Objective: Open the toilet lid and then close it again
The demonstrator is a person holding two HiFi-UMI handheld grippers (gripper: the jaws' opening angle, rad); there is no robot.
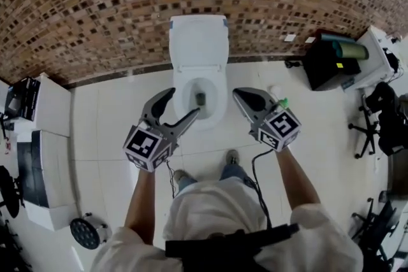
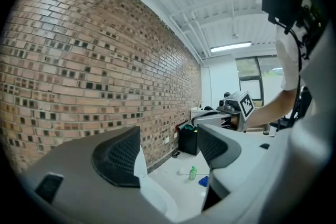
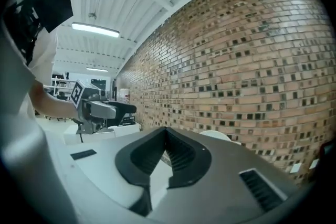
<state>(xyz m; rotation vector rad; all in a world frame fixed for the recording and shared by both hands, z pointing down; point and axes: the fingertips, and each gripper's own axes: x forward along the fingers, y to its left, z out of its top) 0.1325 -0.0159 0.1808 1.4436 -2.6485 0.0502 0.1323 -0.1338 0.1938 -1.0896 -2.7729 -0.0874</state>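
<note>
The white toilet (image 1: 220,113) stands against the brick wall, its lid (image 1: 199,41) raised and the bowl showing. My left gripper (image 1: 182,104) hovers above the bowl's left front, open, with nothing between its fingers. My right gripper (image 1: 237,93) is held to the right of the bowl, shut and empty. In the left gripper view the left gripper (image 2: 170,149) has its jaws wide apart, with white toilet edge (image 2: 152,191) below and the right gripper (image 2: 239,107) beyond. In the right gripper view the right gripper (image 3: 167,139) has its pads together; the left gripper (image 3: 100,110) and the lid's rim (image 3: 220,135) show.
A black bin (image 1: 328,64) stands at the wall to the right, office chairs (image 1: 376,118) beyond it. A green bottle (image 1: 282,102) stands on the floor near the right gripper. White cabinets (image 1: 48,156) line the left side. The person's feet (image 1: 233,157) are just before the toilet.
</note>
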